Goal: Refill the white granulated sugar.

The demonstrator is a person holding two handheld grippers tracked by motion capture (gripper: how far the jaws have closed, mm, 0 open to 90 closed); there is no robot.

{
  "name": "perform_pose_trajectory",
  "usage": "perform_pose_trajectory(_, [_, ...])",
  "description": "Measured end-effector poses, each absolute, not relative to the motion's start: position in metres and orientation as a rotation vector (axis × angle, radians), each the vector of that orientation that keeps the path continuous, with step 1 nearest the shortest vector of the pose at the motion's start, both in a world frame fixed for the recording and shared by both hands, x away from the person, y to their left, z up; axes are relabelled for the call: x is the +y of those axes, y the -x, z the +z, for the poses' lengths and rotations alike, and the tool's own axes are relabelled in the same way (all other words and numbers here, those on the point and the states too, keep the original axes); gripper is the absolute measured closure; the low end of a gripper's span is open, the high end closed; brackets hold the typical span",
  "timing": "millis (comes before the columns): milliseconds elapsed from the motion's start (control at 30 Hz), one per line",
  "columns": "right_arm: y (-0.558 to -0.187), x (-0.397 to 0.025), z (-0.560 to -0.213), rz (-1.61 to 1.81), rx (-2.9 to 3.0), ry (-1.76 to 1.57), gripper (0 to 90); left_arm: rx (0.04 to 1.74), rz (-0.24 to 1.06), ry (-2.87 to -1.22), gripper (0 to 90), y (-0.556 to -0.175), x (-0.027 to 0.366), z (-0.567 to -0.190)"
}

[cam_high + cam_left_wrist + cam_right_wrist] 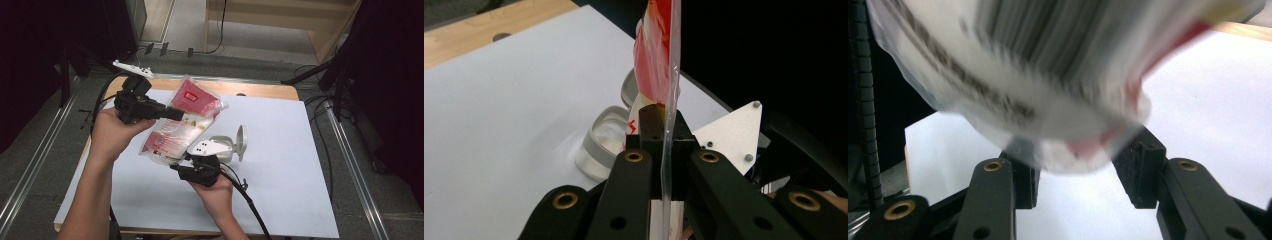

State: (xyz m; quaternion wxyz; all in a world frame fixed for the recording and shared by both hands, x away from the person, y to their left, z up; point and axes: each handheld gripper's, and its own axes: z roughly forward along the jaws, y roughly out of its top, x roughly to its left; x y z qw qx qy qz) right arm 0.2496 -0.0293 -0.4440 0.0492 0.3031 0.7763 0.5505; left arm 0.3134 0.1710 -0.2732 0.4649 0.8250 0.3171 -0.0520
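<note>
Above table, pouch (179,122) clamped in left hand-held gripper (176,114), right hand-held gripper (176,166) below.

A: What's my setup sitting on?

B: A light wooden table (260,90) with a big white sheet (280,165) over most of the top. Wood shows along the far edge.

A: Anything lying on it?

B: My small clear plastic container (226,145), flip lid (241,142) standing open.
</note>
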Motion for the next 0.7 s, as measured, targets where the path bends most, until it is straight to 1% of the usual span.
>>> perform_pose_trajectory(100, [-0.249,-0.032,-0.442,1.664,2.374,-0.900,57.5,0.784,-0.114,-2.008,90.0,-0.313,0.176,-0.272])
perform_pose_trajectory(333, [-0.251,-0.040,-0.438,1.645,2.431,-0.829,58.1,0.863,-0.025,-2.028,90.0,-0.319,0.186,-0.276])
perform_pose_trajectory(700, [-0.259,-0.055,-0.430,1.644,2.528,-0.723,56.7,0.939,-0.012,-2.013,89.8,-0.338,0.195,-0.300])
